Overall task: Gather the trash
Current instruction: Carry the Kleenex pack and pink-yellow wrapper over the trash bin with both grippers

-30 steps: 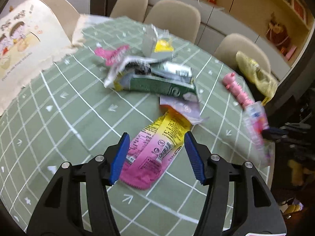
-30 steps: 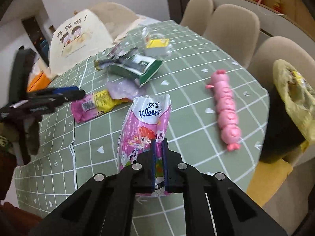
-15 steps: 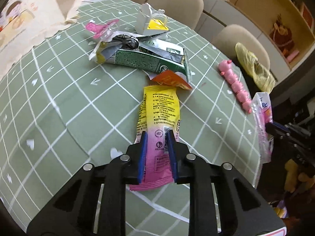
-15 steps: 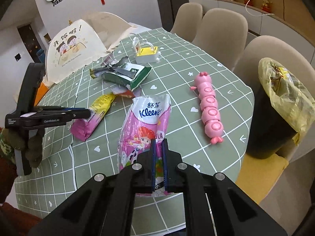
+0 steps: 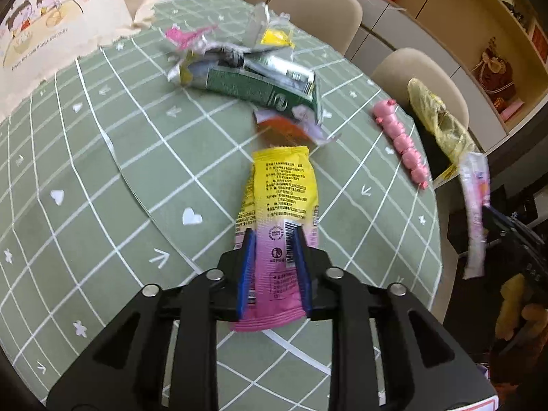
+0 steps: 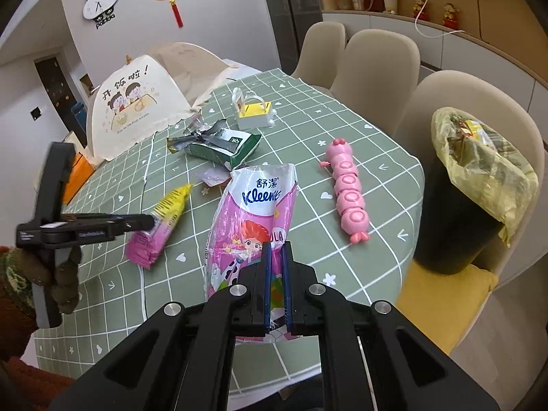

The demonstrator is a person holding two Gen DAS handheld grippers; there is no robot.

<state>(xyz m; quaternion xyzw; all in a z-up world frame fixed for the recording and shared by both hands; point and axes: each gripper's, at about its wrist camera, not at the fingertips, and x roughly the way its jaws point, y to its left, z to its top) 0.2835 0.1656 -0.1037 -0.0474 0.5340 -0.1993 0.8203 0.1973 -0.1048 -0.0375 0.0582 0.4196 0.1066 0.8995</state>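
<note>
**Two claws, two wrappers, over a littered green table**

The left claw (image 5: 272,239) is closed down onto the pink end of a yellow-and-pink snack wrapper (image 5: 279,212). Its blue pads touch both edges of the packet, and its jaws have just eased open a little after closing in, with the wrapper between them. The packet's yellow end points away across the table (image 5: 102,178), which wears a green cloth with a white grid — hearts, stars and arrows dotted over it.

The right claw (image 6: 276,253) is pinched nearly closed on the lower end of a pink Kleenex tissue wrapper (image 6: 253,205), which stands up from the claw above the cloth. From this side the left claw shows at the left edge, gripped by a gloved hand (image 6: 58,274).

Further along the table lies a heap of litter: a torn green carton (image 5: 260,89) with silver foil scraps, and just beside it an orange-and-white scrap (image 5: 291,126). Behind the heap sits a small white-and-yellow box (image 6: 253,113). A pink caterpillar toy (image 6: 347,191) lies near the table's right edge. Off that edge, on a chair with a yellow cushion, stands a dark bin lined with a yellow bag (image 6: 479,171), already holding rubbish. A domed mesh food cover (image 6: 137,102) with cartoon children sits at the far left.
</note>
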